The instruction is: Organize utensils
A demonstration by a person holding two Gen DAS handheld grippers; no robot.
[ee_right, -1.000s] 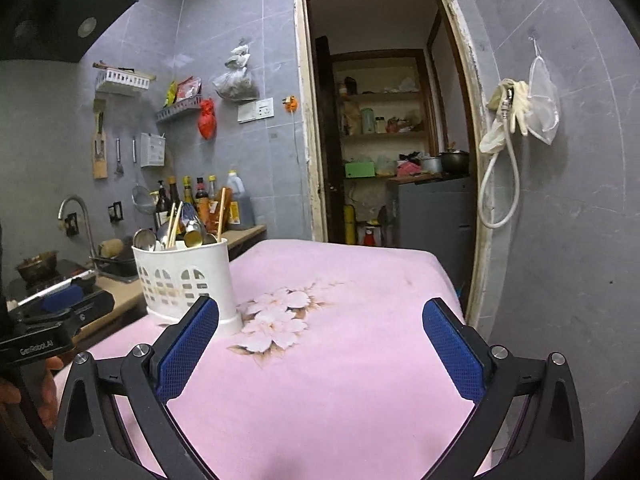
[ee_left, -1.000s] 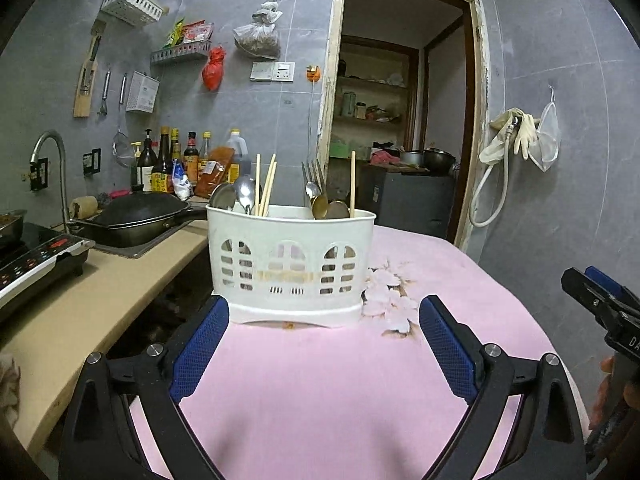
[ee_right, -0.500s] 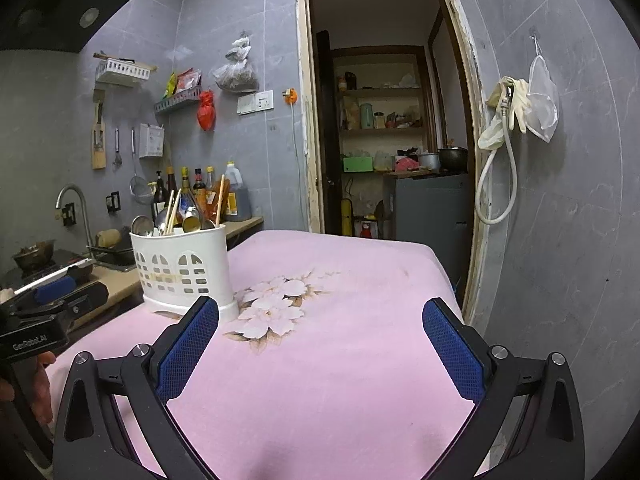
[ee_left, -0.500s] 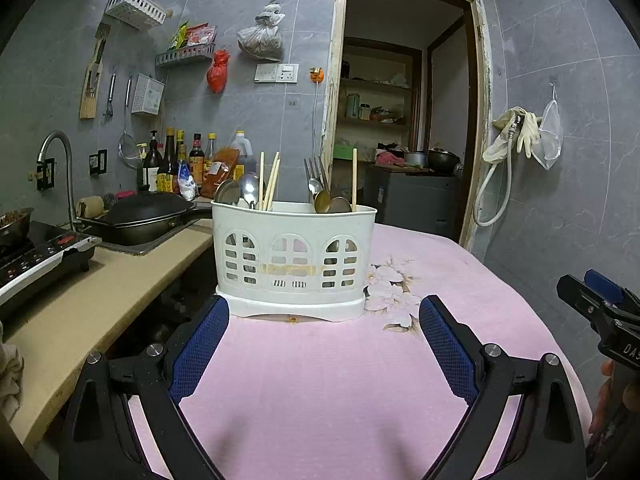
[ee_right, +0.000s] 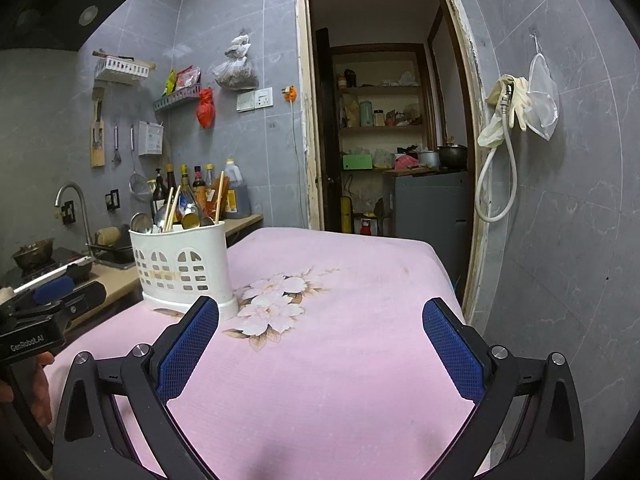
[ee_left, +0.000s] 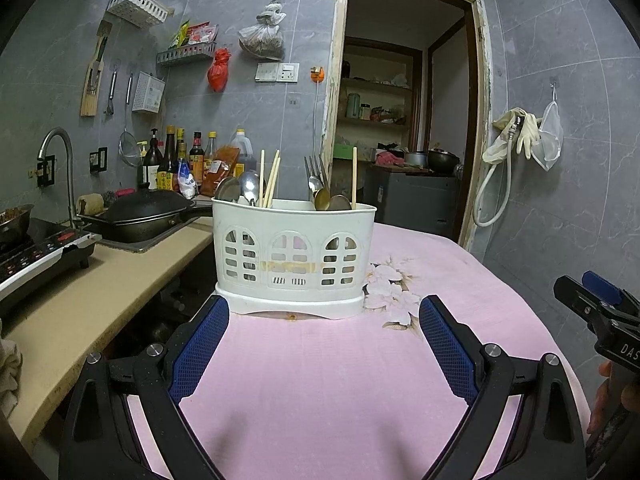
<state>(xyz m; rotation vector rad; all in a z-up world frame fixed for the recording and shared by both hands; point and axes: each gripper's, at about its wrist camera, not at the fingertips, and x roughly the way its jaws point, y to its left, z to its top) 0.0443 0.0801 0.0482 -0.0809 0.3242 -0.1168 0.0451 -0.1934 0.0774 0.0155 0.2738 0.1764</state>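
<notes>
Utensils stand upright in a white plastic caddy [ee_left: 294, 258] that sits on the pink floral tablecloth [ee_left: 320, 364], at the cloth's edge nearest the beige counter [ee_left: 80, 292]. The caddy is oval, with three arched, slotted windows across its front, a yellowish strip of residue under the middle arch and a wider base tray beneath. A small orange-brown stain marks the cloth just in front of that base. Toward the counter side of the caddy, two steel spoons [ee_left: 244, 190] lean bowls-up beside a few pale wooden chopsticks [ee_left: 270, 178]. Toward the doorway side, steel forks [ee_left: 316, 172] point tines-up behind two brass-toned spoon bowls [ee_left: 330, 202], and a single chopstick [ee_left: 354, 176] rises next to them. How the inside is divided cannot be made out.

Directly in front of the caddy, the left gripper [ee_left: 324, 354] has its jaws spread wide and empty, its blue-padded fingertips [ee_left: 198, 350] close to the base tray but not touching it. The right gripper [ee_right: 320, 354] is further from the caddy, over bare cloth on the doorway side, its jaws likewise wide apart and holding nothing. Printed white blossoms [ee_right: 276, 304] lie on the cloth just beside the caddy. Beyond the caddy, on the counter, rest a black wok [ee_left: 140, 214] and a row of sauce bottles [ee_left: 176, 160].
</notes>
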